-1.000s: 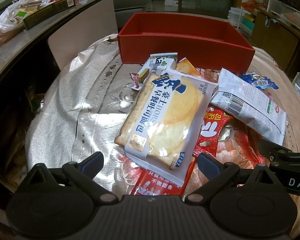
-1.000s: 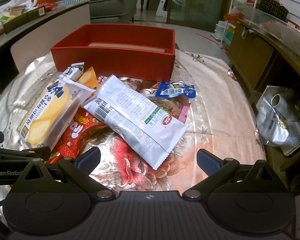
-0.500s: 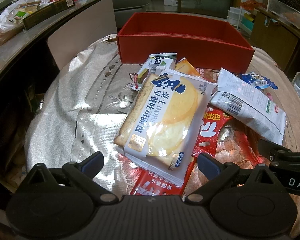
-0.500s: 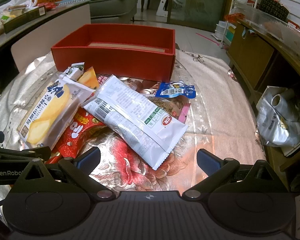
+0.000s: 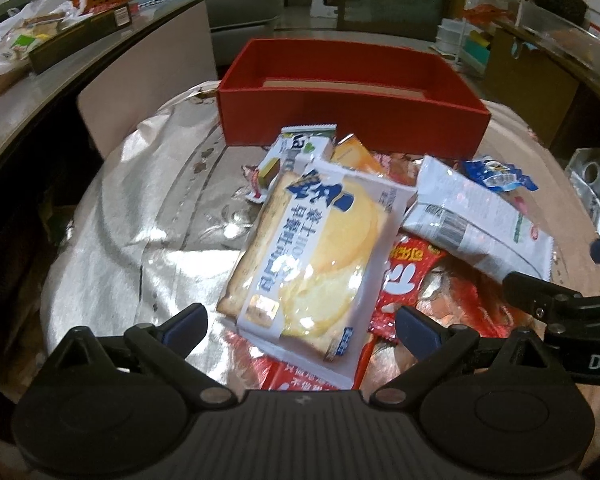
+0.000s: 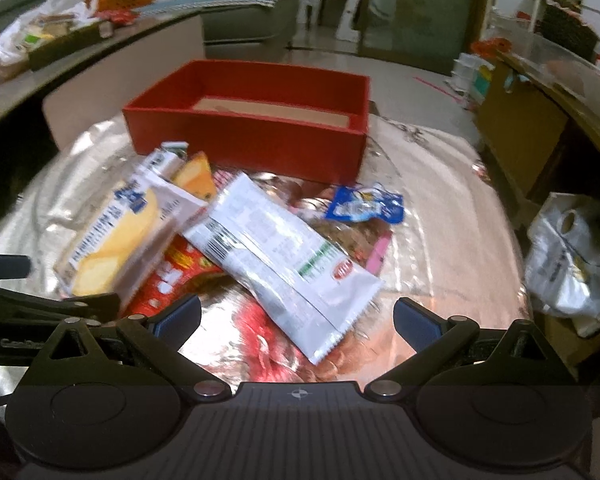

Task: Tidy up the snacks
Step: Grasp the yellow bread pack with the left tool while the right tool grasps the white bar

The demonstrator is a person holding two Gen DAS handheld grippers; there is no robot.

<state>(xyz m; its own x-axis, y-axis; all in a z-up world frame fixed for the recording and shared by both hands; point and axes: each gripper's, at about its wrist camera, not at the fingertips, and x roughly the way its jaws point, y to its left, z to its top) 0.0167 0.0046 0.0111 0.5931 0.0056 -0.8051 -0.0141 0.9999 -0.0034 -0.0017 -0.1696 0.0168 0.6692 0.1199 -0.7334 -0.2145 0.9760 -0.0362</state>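
A pile of snack packs lies on the table in front of an empty red box, which also shows in the right wrist view. A yellow-and-white cracker pack lies on top at the left. A long white pack lies to its right. A small blue pack and red packs lie among them. My left gripper is open just before the cracker pack. My right gripper is open just before the white pack's near end.
The table has a shiny floral cloth. A cluttered counter curves along the left. A wooden cabinet and a silvery bag stand at the right. A chair back is behind the table's left.
Both grippers have lifted and tilted a little, so the red box's inside shows more. The right view is blurred by motion. The snacks have not moved.
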